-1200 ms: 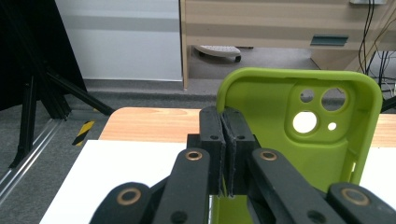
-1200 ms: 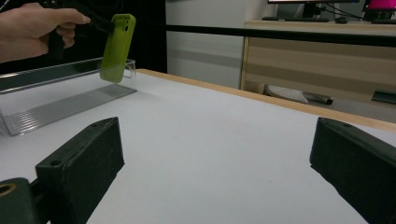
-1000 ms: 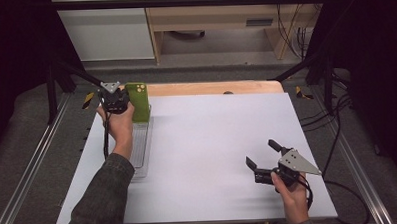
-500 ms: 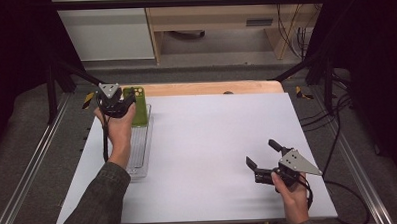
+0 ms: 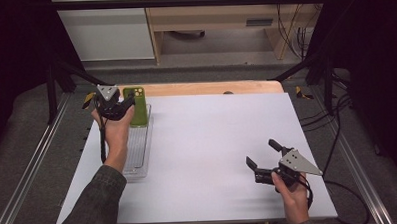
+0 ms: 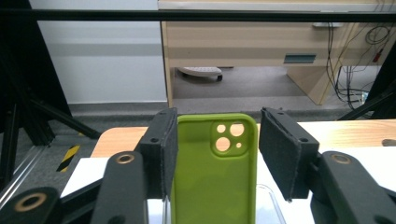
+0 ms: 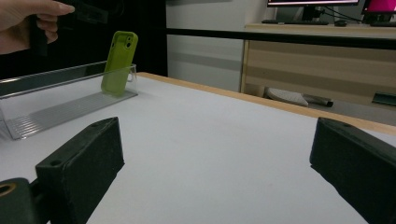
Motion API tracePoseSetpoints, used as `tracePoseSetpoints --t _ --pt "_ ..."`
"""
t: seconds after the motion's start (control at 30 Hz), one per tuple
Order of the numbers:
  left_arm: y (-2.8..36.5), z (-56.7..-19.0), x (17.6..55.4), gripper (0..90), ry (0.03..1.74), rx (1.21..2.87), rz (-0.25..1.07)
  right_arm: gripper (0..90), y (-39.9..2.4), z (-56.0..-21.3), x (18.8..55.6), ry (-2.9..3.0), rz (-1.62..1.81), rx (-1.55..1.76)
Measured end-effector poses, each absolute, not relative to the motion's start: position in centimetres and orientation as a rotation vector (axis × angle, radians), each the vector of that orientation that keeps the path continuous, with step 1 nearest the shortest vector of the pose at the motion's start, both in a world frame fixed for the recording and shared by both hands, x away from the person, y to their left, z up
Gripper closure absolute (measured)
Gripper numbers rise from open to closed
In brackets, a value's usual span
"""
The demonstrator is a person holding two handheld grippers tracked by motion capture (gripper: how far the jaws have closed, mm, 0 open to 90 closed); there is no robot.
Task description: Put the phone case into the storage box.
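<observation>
Leaning upright in the clear plastic tray (image 5: 138,154) near the table's (image 5: 227,141) far left corner: lime-green silicone phone case (image 6: 212,172). Left gripper (image 6: 217,149) fingers just opening, flanking it, gripping nothing; risking toppling it when withdrawing. Right gripper (image 5: 262,160) gaping, empty.

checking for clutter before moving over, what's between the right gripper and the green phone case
Nothing but bare white table lies between the right gripper and the green phone case, which leans in the clear tray; the high view and right gripper view show this.
</observation>
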State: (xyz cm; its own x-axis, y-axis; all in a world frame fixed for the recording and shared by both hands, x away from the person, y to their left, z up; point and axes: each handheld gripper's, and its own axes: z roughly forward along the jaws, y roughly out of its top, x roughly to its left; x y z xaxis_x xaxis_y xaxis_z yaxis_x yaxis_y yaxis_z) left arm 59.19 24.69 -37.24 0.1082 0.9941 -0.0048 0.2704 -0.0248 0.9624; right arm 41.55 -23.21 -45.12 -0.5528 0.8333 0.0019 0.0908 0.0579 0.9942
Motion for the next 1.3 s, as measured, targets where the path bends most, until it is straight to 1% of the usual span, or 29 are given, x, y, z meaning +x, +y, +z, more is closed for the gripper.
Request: tracePoseSetpoints --t 0.47,0.57,0.73,0.83,1.07,1.3 --pt "23.5 -36.9 58.2 32.3 1.252 1.509 0.951 2.8 -23.2 -45.1 41.5 1.728 1.549 0.925" --pt "23.0 -36.8 58.0 27.1 1.233 1.530 0.939 2.8 -23.2 -45.1 41.5 1.729 1.548 0.924" --pt "22.4 -36.9 57.7 16.4 1.231 1.549 0.875 2.8 -23.2 -45.1 41.5 1.730 1.551 0.924" --pt "22.2 -36.8 57.5 11.5 1.221 1.560 0.857 2.8 -23.2 -45.1 41.5 1.731 1.549 0.922" --pt "21.7 -36.7 56.9 8.2 1.191 1.569 0.831 2.8 -23.1 -45.1 41.5 1.733 1.547 0.923" --pt "21.3 -36.5 56.2 7.7 1.159 1.583 0.826 2.8 -23.1 -45.1 41.5 1.734 1.547 0.921"
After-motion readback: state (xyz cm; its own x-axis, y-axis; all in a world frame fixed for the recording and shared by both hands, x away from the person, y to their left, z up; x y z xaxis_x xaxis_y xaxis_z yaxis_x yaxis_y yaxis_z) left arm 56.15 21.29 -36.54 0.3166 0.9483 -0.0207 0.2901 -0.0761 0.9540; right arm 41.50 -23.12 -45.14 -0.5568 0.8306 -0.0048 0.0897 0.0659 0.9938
